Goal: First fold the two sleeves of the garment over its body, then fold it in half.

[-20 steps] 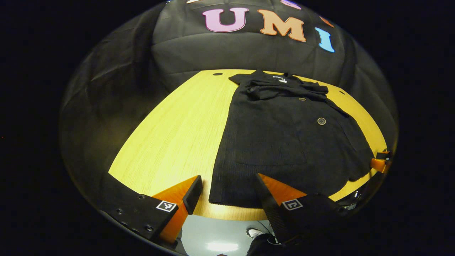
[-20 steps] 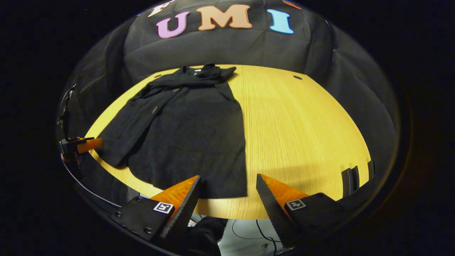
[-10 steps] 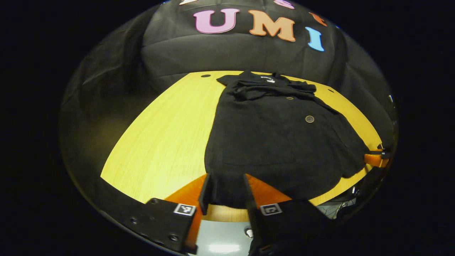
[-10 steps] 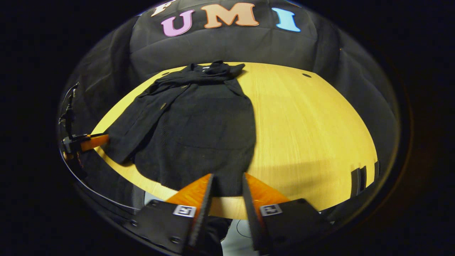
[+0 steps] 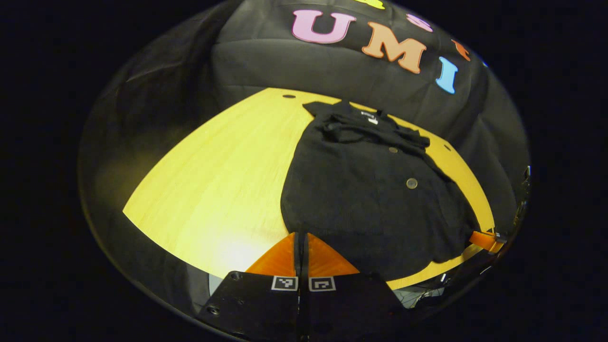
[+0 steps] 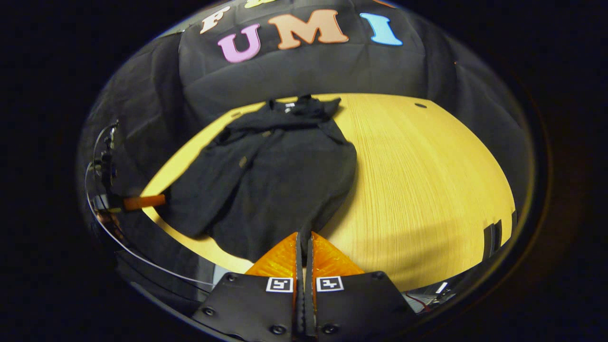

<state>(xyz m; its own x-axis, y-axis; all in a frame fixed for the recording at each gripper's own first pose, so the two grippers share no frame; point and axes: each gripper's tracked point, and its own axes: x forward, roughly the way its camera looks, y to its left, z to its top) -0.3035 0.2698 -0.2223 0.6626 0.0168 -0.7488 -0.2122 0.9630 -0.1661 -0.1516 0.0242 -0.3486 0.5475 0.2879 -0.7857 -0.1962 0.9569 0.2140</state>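
Observation:
A black buttoned garment [image 5: 370, 190] lies on the yellow wooden table [image 5: 213, 180], collar at the far end, both sleeves folded over its body. My left gripper [image 5: 301, 236] is shut on the near left corner of the garment's hem, which rises a little off the table. In the right gripper view the same garment [image 6: 280, 175] spreads left of centre, and my right gripper [image 6: 304, 236] is shut on the hem's near right corner, lifted slightly. The right gripper [image 5: 484, 240] appears at the right edge of the left gripper view. The left gripper [image 6: 142, 202] appears at the left of the right gripper view.
Bare table [image 6: 427, 190] stretches to the right of the garment in the right gripper view and to its left in the left gripper view. A cable [image 6: 142, 266] hangs below the table's near edge. Small dark holes [image 6: 420, 105] mark the table's far corners.
Both grippers went from wide open to shut on the hem's near corners. The hem has bunched inward and started to lift off the table.

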